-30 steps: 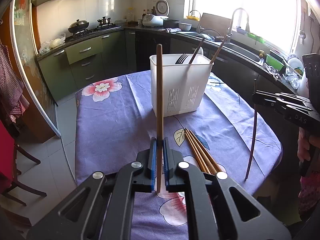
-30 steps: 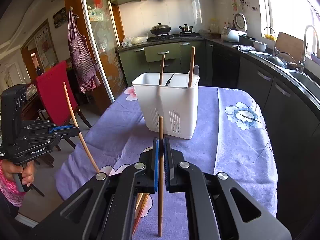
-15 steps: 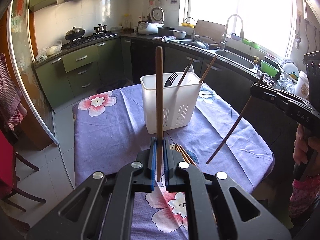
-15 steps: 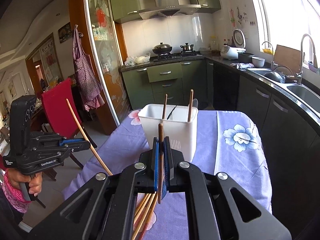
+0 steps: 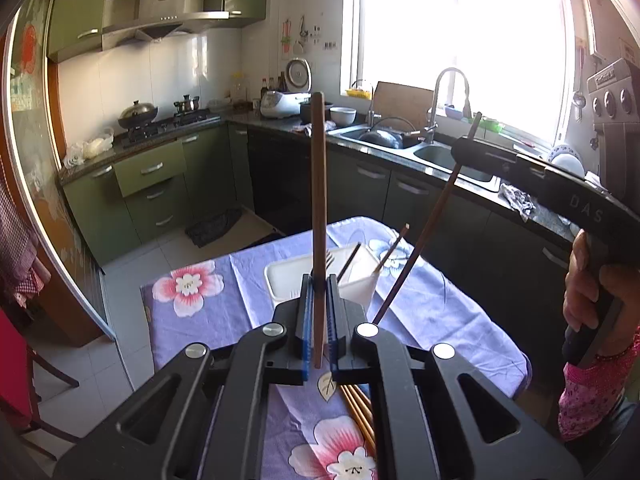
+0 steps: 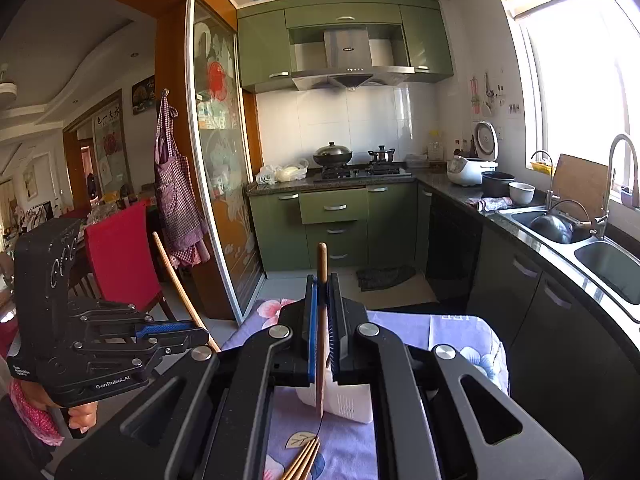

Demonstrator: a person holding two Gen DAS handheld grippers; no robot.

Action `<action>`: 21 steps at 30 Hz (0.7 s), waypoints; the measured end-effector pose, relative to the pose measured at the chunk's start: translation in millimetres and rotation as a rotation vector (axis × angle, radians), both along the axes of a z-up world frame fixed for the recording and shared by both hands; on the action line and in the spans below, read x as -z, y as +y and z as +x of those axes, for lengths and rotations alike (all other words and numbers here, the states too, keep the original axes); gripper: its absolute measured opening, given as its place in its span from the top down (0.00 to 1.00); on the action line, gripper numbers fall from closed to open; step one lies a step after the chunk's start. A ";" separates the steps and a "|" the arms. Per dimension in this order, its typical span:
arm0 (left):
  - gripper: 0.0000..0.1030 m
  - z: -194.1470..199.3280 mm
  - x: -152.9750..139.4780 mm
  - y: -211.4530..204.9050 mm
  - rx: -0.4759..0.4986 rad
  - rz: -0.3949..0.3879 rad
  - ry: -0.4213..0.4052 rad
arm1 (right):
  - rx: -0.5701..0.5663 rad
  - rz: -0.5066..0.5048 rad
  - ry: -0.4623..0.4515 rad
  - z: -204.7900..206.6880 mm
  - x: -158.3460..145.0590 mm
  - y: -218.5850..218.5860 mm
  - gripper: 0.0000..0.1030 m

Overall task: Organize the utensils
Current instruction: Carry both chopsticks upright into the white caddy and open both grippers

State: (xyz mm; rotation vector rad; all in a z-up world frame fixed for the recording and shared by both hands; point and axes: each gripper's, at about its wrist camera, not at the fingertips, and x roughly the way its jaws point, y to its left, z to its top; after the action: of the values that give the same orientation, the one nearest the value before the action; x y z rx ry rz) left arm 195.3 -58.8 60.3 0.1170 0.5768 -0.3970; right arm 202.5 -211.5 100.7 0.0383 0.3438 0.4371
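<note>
My left gripper (image 5: 319, 280) is shut on a brown wooden chopstick (image 5: 318, 184) that stands upright, high above the table. My right gripper (image 6: 322, 280) is shut on a darker chopstick (image 6: 321, 336); in the left wrist view that chopstick (image 5: 424, 236) slants down toward the white utensil basket (image 5: 288, 276). The basket holds a fork and two chopsticks. Its lower part shows under the jaws in the right wrist view (image 6: 348, 404). Several loose chopsticks (image 5: 358, 404) lie on the purple floral tablecloth (image 5: 200, 312) near me, and they also show in the right wrist view (image 6: 306, 460).
A red chair (image 6: 120, 264) stands left of the table. Green kitchen cabinets (image 5: 152, 184), a stove with pots (image 6: 352, 160) and a sink with a tap (image 5: 432, 152) line the far walls. The table edge drops off on the right (image 5: 516, 364).
Both grippers have risen well above the table with their chopsticks. The basket now sits low in both views. The right chopstick has tilted from near vertical to a slant toward the basket.
</note>
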 end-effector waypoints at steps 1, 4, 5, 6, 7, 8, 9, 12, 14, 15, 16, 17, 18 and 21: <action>0.94 2.7 -7.7 -2.0 0.002 -0.002 -0.021 | 0.003 -0.001 -0.008 4.3 -6.1 0.8 0.95; 0.94 14.1 -27.2 -7.5 -0.001 -0.010 -0.075 | 0.017 0.004 -0.024 21.4 -21.2 0.1 0.95; 0.94 19.5 -32.1 -9.0 -0.003 -0.015 -0.088 | 0.024 0.003 -0.029 27.2 -25.3 0.4 0.95; 0.94 24.4 -35.9 -11.0 -0.006 -0.018 -0.099 | 0.030 0.005 -0.034 32.9 -29.2 0.1 0.95; 0.94 29.7 -37.7 -13.1 -0.009 -0.018 -0.106 | 0.034 0.004 -0.036 38.1 -32.0 0.2 0.95; 0.94 36.2 -37.9 -15.2 -0.014 -0.017 -0.109 | 0.038 0.002 -0.037 44.7 -34.3 -0.1 0.95; 0.94 42.5 -36.4 -17.4 -0.019 -0.016 -0.109 | 0.044 0.002 -0.039 51.5 -35.4 0.1 0.95; 0.94 64.2 -24.3 -22.9 -0.031 -0.009 -0.085 | 0.058 -0.009 -0.028 71.6 -34.6 2.2 0.95; 0.94 77.9 -10.7 -24.9 -0.039 -0.004 -0.051 | 0.059 -0.013 -0.003 84.7 -27.7 3.1 0.95; 0.94 84.9 -4.0 -24.5 -0.042 -0.001 -0.032 | 0.057 -0.015 0.012 90.2 -21.9 3.8 0.95; 0.94 90.2 3.2 -24.5 -0.044 0.002 -0.012 | 0.053 -0.016 0.028 94.7 -15.3 4.2 0.95; 0.94 95.2 10.4 -24.2 -0.043 0.006 0.010 | 0.050 -0.017 0.043 99.2 -9.5 5.1 0.95; 0.94 99.2 16.9 -23.7 -0.042 0.008 0.031 | 0.048 -0.021 0.054 102.0 -2.0 7.2 0.95; 0.94 102.1 32.2 -23.4 -0.039 0.024 0.071 | 0.043 -0.034 0.082 110.3 11.1 11.0 0.95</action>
State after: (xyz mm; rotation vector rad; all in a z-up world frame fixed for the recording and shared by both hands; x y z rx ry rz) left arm 297.4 -82.2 28.1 0.1148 0.6526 -0.3580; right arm 312.8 -200.5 89.7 0.0308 0.4306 0.3883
